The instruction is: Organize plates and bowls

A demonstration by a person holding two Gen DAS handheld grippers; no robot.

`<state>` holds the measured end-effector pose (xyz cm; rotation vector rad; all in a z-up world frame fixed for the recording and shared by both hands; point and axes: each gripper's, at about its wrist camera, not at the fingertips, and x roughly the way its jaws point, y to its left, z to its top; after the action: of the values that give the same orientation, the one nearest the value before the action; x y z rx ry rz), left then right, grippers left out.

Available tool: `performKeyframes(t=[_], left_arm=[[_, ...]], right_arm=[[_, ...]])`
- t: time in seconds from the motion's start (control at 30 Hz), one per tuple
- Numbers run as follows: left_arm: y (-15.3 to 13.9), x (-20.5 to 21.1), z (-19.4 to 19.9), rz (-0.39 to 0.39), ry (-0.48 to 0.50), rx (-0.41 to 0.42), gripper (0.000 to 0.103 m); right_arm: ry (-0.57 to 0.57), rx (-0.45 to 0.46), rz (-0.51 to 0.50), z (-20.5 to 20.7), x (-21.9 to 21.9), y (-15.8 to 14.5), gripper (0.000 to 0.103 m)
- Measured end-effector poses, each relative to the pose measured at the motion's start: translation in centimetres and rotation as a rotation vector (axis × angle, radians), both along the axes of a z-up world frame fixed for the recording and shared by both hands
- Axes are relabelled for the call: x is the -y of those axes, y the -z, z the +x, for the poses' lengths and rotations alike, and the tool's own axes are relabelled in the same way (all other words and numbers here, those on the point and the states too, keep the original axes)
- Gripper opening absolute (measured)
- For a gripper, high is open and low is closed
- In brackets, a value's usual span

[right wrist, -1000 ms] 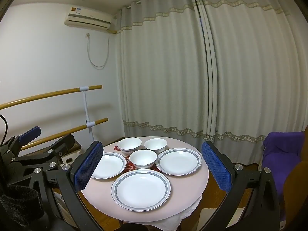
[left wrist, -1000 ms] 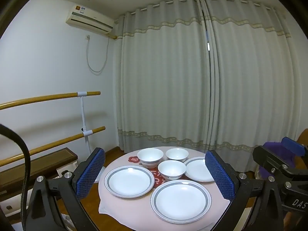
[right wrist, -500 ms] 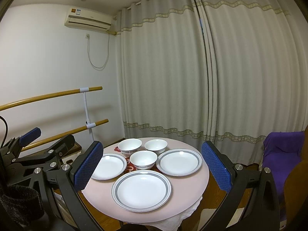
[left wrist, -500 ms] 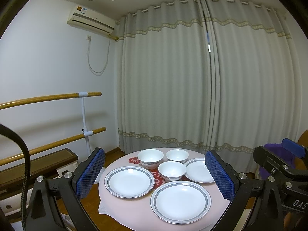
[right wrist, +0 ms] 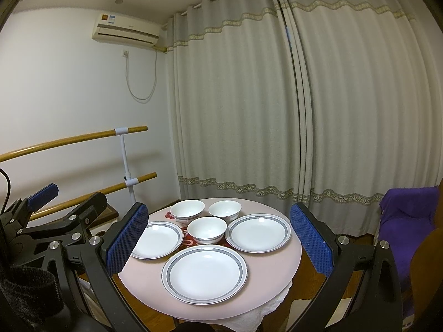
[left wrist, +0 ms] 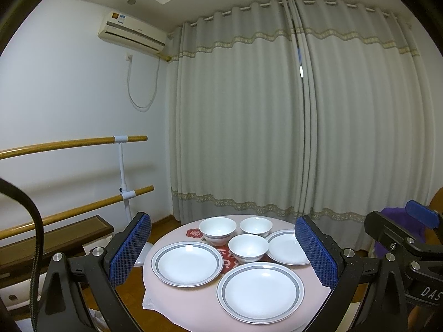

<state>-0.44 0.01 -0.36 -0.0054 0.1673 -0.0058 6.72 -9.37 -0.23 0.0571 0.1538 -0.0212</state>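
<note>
Nearest, the left gripper and right gripper are held above the near edge of the round table, jaws spread wide and empty. On the table, one plate lies closest, two plates flank the middle bowl, and two bowls sit farthest, before the curtains.

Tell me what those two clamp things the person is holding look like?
Each tool is a black frame with two fingers faced in blue, knobbly pads and dotted with silver bolts. The left tool has a black cable looping past it; in the right tool's view, a dark fabric strap sits at the lower left. White letters "DAS" mark the right tool's body. No hands or sleeves show.
</note>
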Motion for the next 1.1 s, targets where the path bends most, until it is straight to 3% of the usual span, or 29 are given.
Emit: performKeyframes(t=[1.1], left_arm=[[0.16,0.23,-0.04,0.002,-0.003,0.011,0.102]], right_arm=[[-0.002,0.004,0.006,-0.16,0.23,0.13,0.103]])
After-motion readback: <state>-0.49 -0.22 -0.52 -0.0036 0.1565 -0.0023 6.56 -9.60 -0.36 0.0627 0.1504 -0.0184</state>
